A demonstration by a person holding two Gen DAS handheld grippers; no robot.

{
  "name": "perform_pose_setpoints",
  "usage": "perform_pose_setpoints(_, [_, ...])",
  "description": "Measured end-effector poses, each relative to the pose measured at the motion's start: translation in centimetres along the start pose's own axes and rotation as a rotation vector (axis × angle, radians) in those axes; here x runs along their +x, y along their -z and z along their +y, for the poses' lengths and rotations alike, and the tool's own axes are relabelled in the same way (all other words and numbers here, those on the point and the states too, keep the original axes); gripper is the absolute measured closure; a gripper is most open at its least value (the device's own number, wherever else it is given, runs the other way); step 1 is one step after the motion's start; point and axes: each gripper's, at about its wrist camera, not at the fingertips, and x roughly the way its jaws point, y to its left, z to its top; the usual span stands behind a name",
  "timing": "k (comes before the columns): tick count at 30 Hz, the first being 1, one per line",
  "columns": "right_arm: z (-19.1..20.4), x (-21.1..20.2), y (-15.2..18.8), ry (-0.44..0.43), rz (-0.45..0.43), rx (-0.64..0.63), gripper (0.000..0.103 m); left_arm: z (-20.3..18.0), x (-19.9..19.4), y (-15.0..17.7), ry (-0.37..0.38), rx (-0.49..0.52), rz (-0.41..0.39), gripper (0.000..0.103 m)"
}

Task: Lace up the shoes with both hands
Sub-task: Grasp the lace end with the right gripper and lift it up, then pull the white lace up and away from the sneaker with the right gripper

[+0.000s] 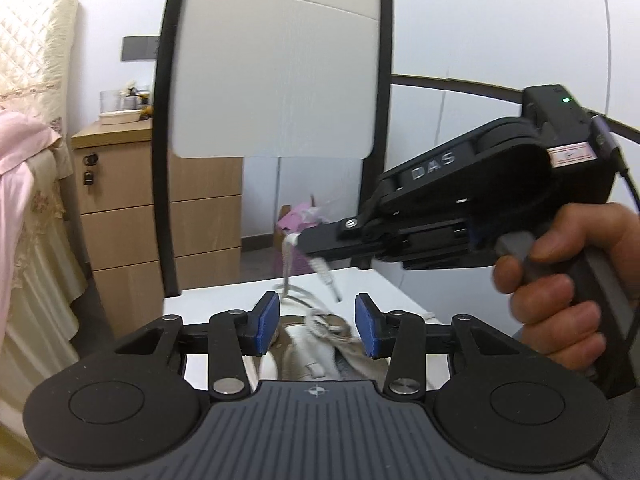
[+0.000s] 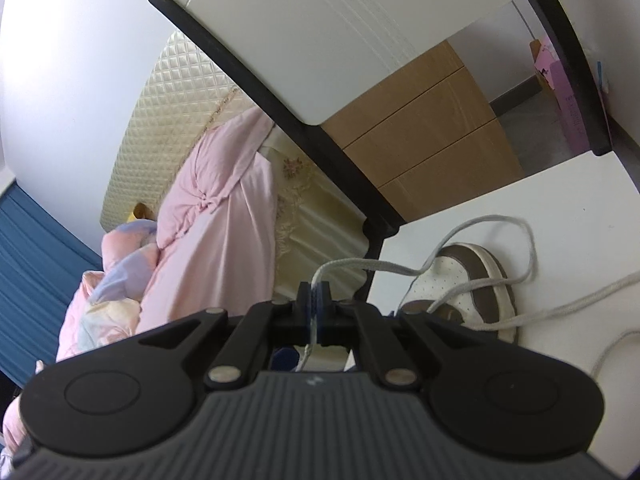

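Right gripper [image 2: 316, 300] pinches the lace [image 2: 372, 266] at lower centre. Left gripper [image 1: 317, 322] hangs spread, empty, over the shoe [image 1: 308, 354]. Keep that lace taut, I'd say.

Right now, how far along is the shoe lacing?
Done: a lace is threaded at the sneaker, trailing loose across the white seat. In hand: the right gripper pinches one lace end; the left gripper is open above the shoe. Left: no knot or bow shows yet.

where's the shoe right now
The shoe sits on the white chair seat, lower right in the right wrist view, just right of the black chair post, with loose lace looping over its toe.
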Motion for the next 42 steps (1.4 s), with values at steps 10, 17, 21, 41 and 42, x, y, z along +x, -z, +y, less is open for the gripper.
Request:
perform_pose_setpoints(10, [-0.2,-0.2,0.4,-0.014,0.016,-0.004,0.100,0.7,0.7,-0.1,0.027,-0.045,0.040,0.103])
perform_pose_setpoints(17, [0.0,-1.7,0.0,0.025,0.006,-0.085,0.096,0.8,0.6,0.0,0.043,-0.036,0.042,0.103])
perform_pose_setpoints(21, [0.2,-2.8,-0.6,0.069,0.004,-0.161,0.092,0.8,0.4,0.1,0.060,-0.022,0.044,0.103])
perform_pose_setpoints(41, [2.1,9.5,-4.4,0.339,0.499,-0.634,0.068,2.7,-0.3,0.9,0.042,-0.033,0.098,0.100])
perform_pose_setpoints(42, [1.9,10.1,-4.2,0.351,0.503,-0.630,0.068,2.8,-0.3,0.9,0.045,-0.037,0.101,0.100])
